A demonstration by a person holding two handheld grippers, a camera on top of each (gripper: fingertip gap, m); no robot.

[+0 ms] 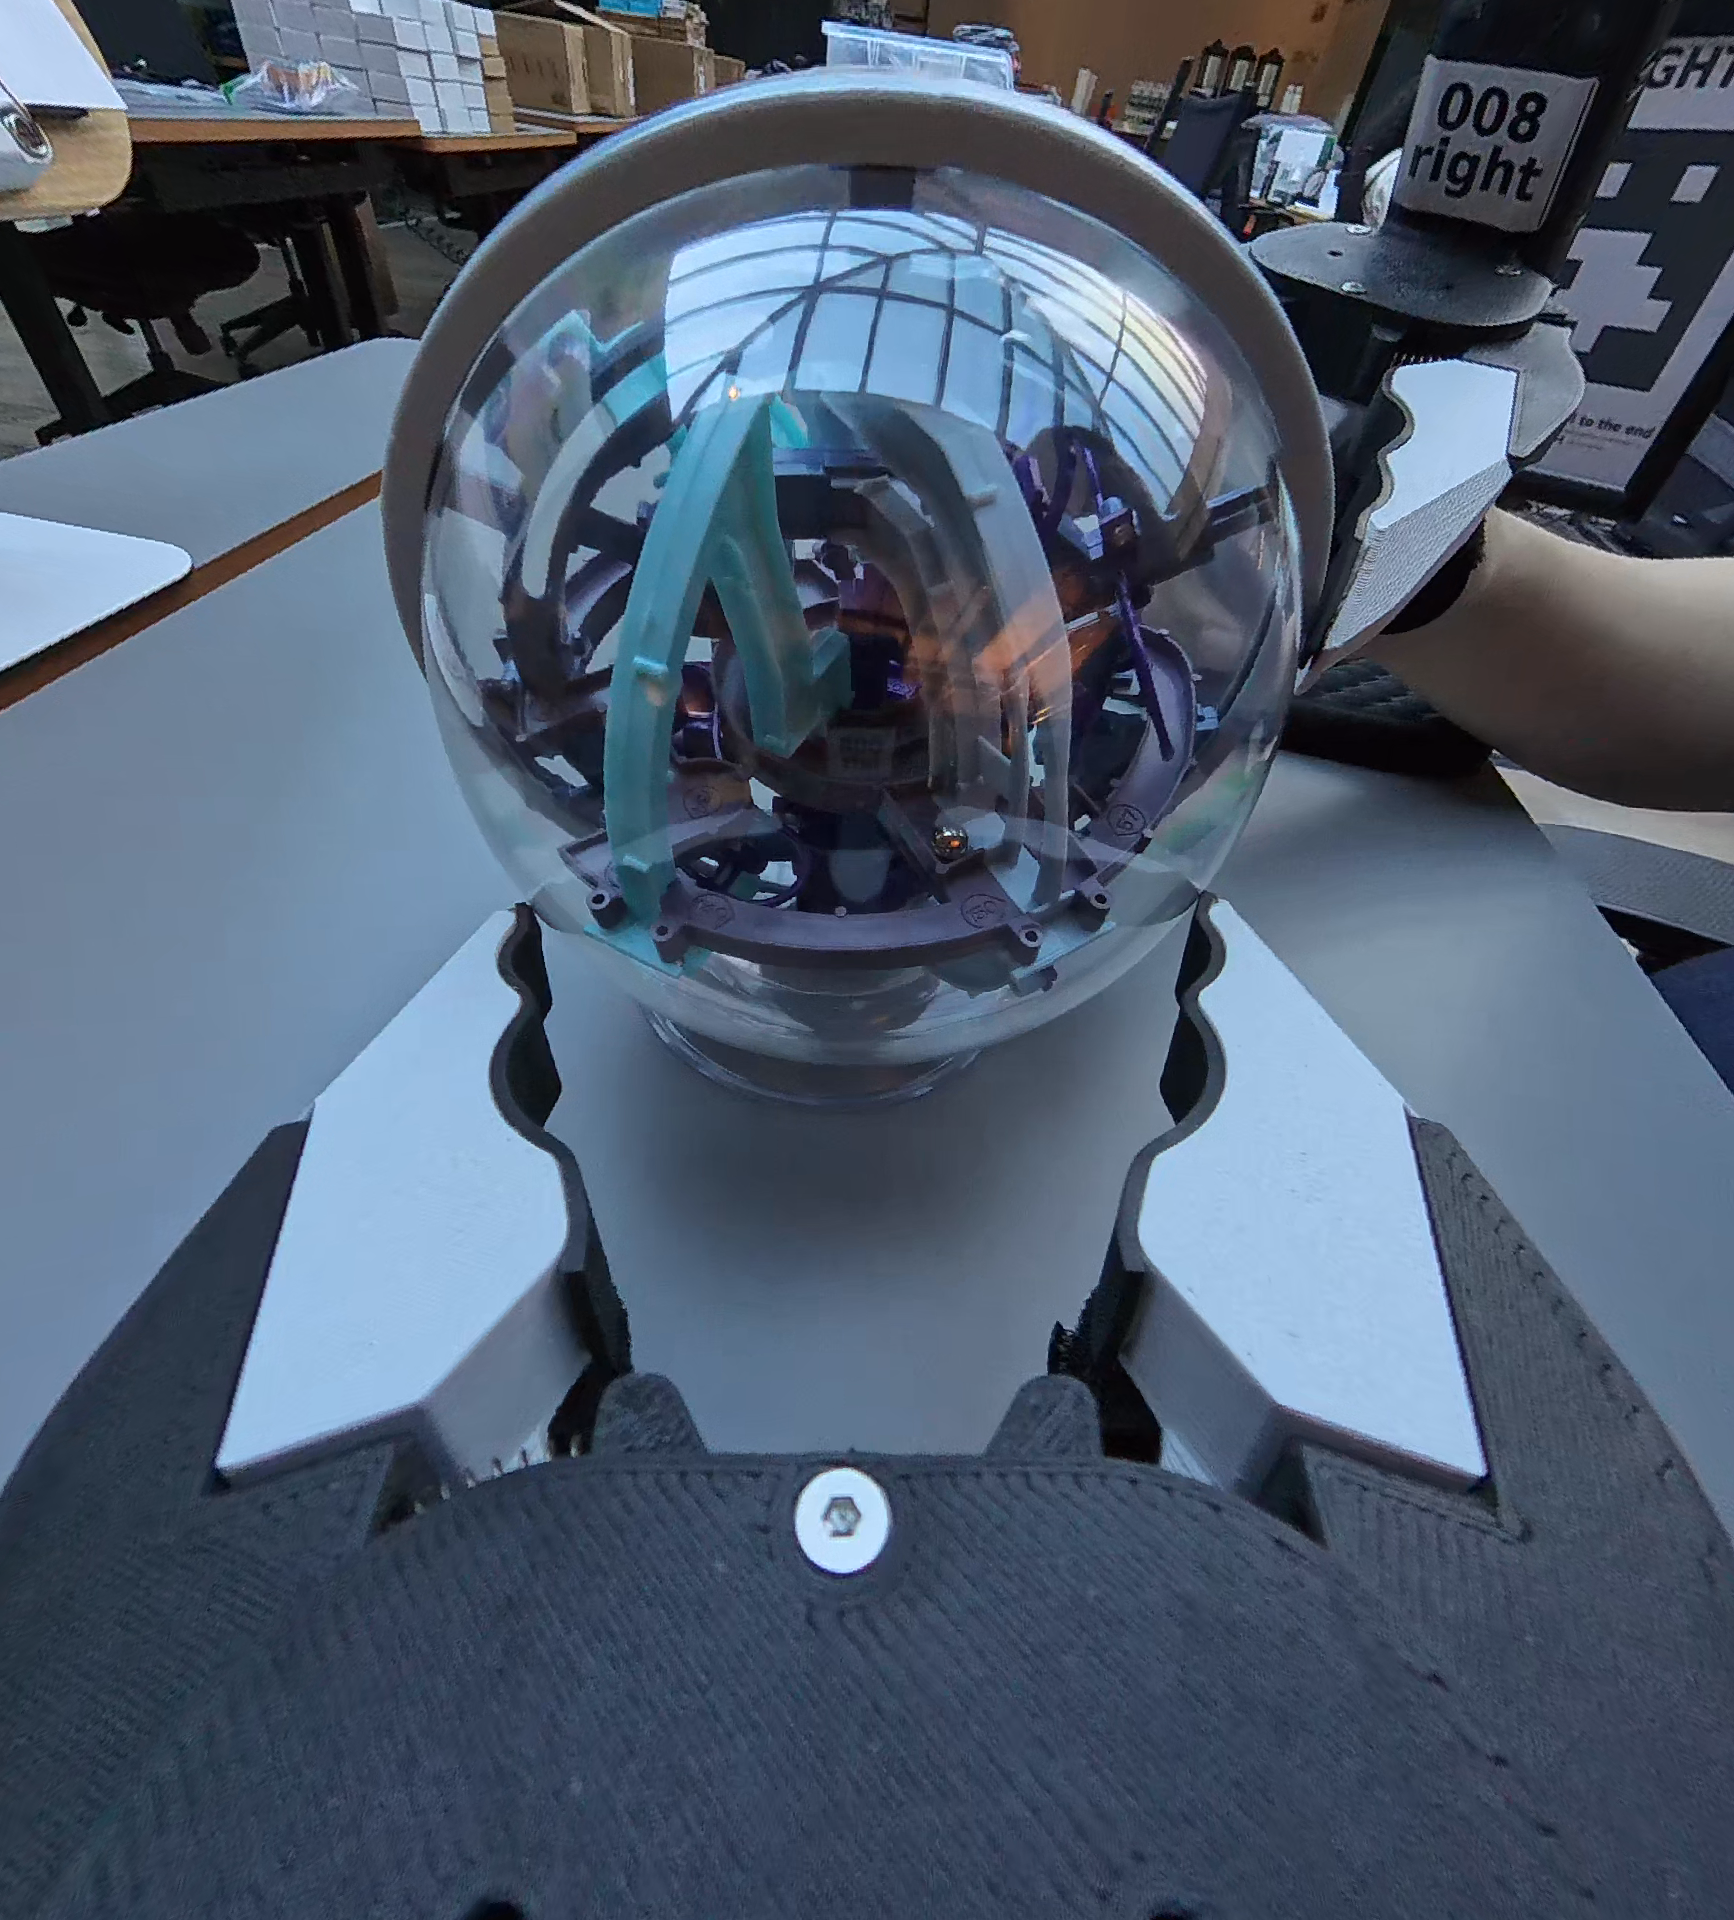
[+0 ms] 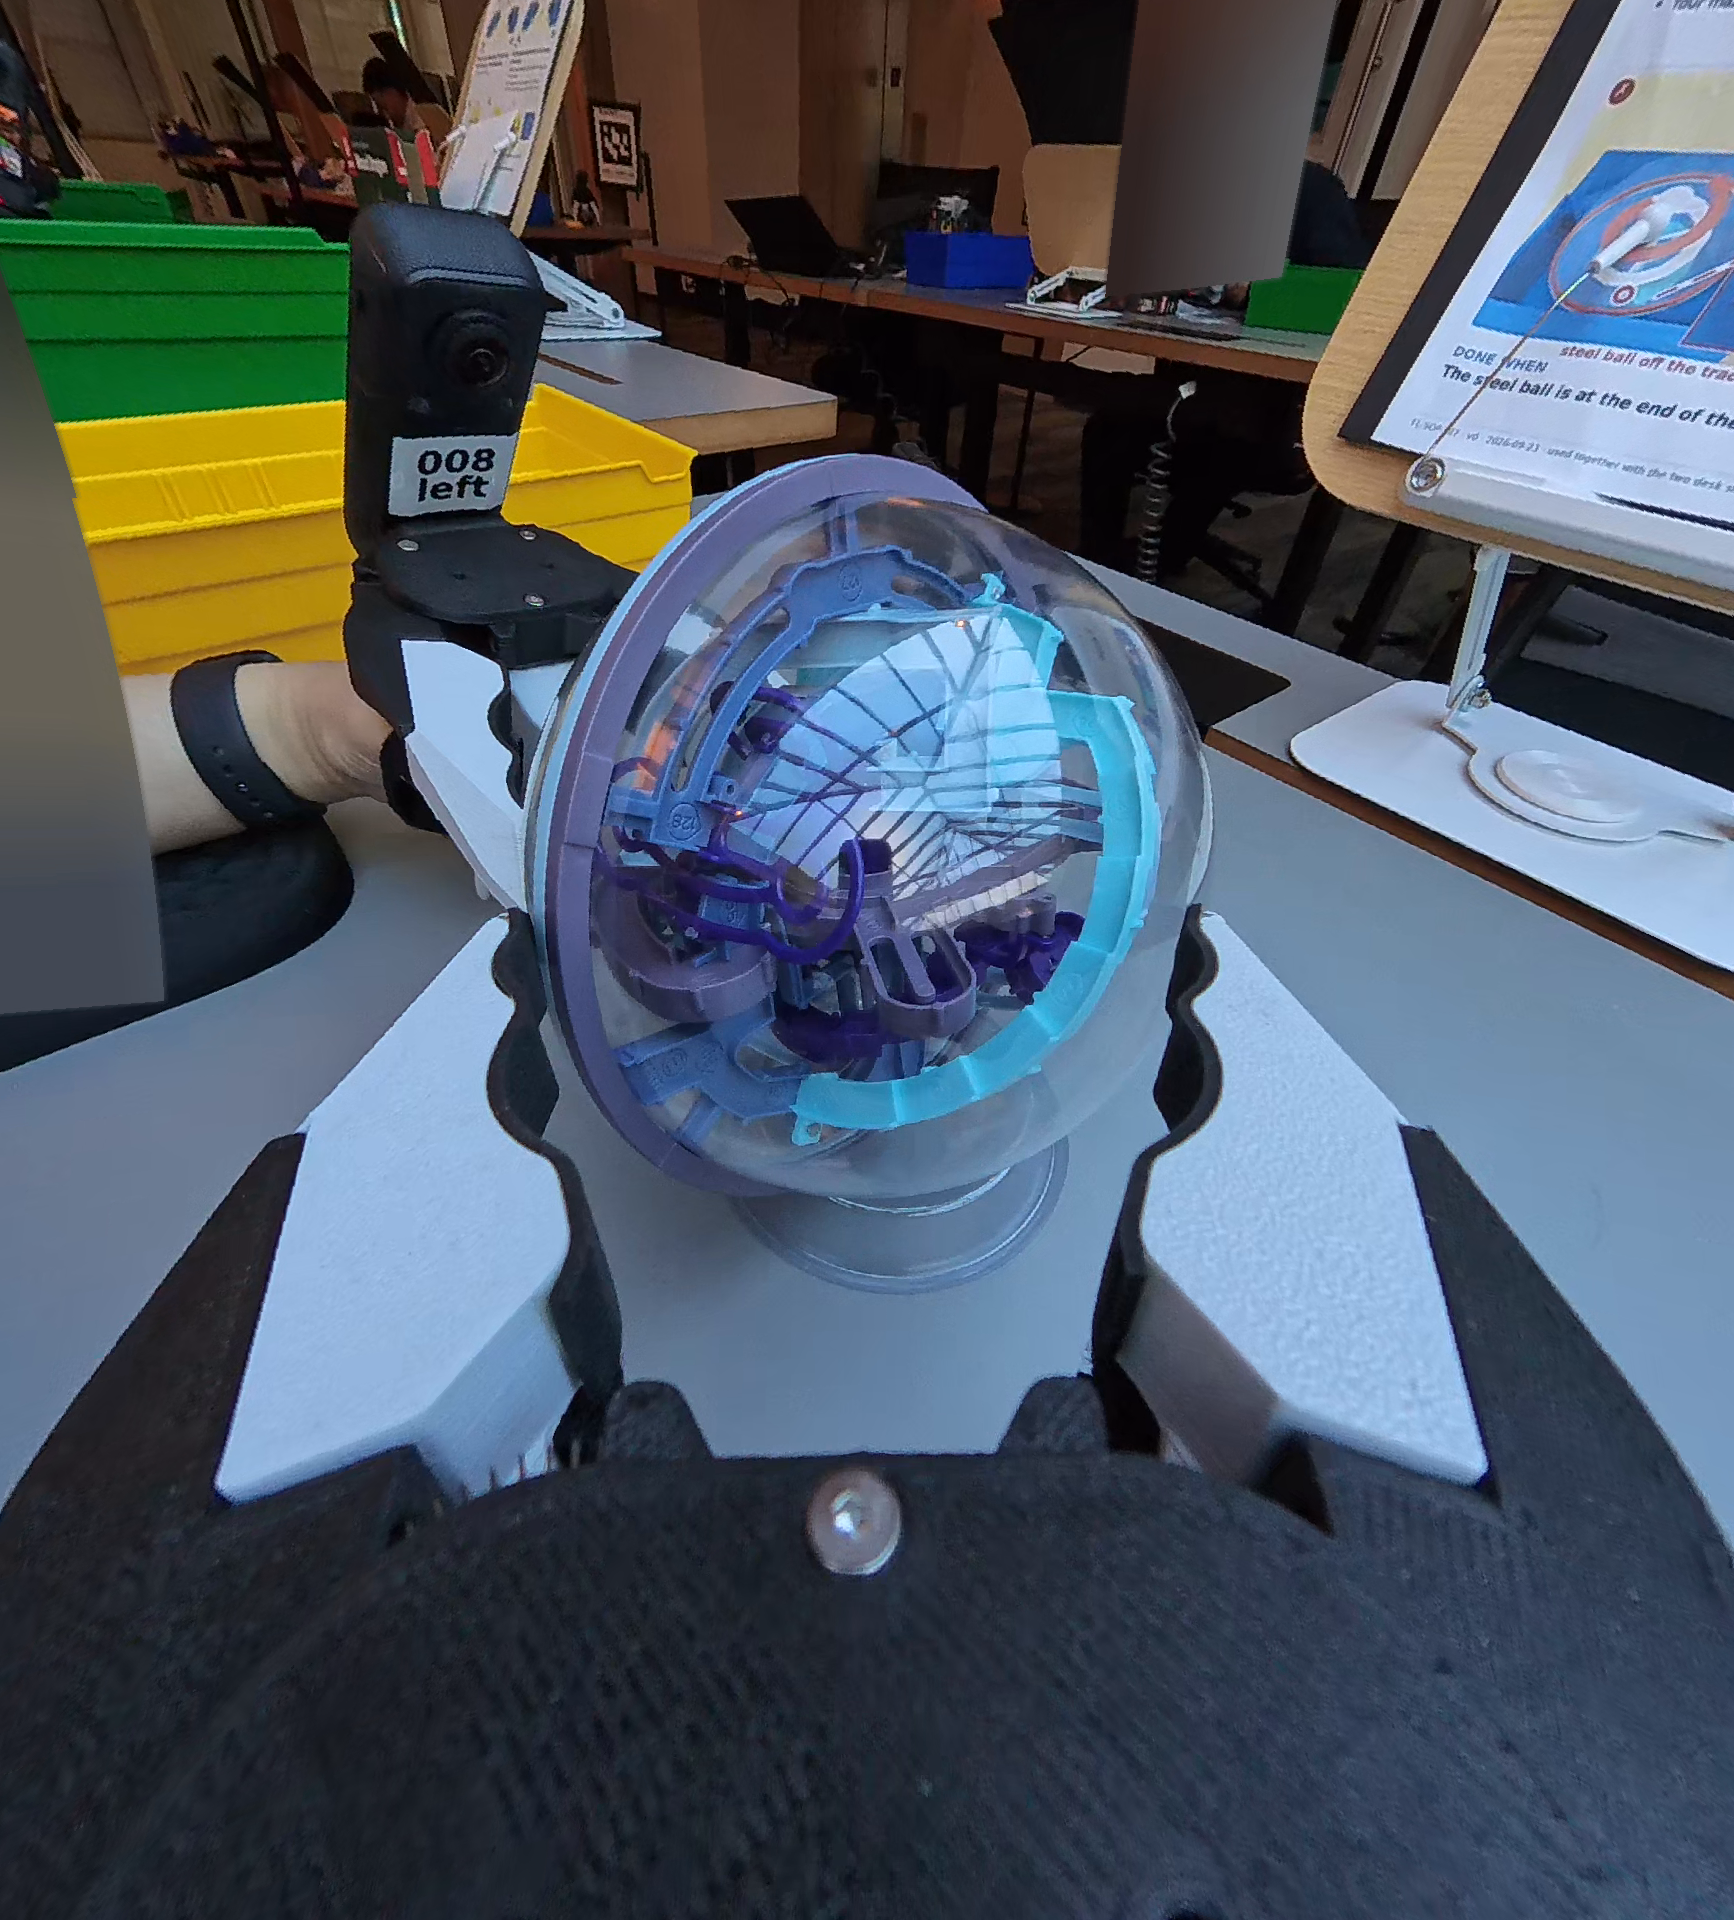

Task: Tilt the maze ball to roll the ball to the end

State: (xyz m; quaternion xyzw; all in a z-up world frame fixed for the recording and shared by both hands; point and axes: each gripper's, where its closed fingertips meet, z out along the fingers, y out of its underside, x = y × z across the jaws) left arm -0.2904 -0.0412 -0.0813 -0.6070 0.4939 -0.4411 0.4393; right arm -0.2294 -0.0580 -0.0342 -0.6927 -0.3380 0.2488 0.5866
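Maze ball (image 1: 858,582): clear glossy plastic shell, mirror-like glare; matt grey plastic rim. Steel ball (image 1: 949,837) inside shiny metal. Left tool (image 1: 858,925): rough, ridged black printed plastic body, smooth white fingers (image 1: 406,1174), bright metal screw. Surface (image 1: 167,935) matt grey, smooth.

Finding: lettering is present on five items; wording is not transcribed.

1. White label, black print, on the black camera housing (image 1: 1486,145) at far right.
2. Matching white label on the second black camera housing (image 2: 455,476).
3. Printed instruction sheet (image 2: 1611,312), black and red lines, on a wooden stand.
4. Black-and-white square marker board (image 1: 1652,291), print above and below.
5. Small embossed number badges on tracks inside the clear plastic maze ball (image 2: 863,883).
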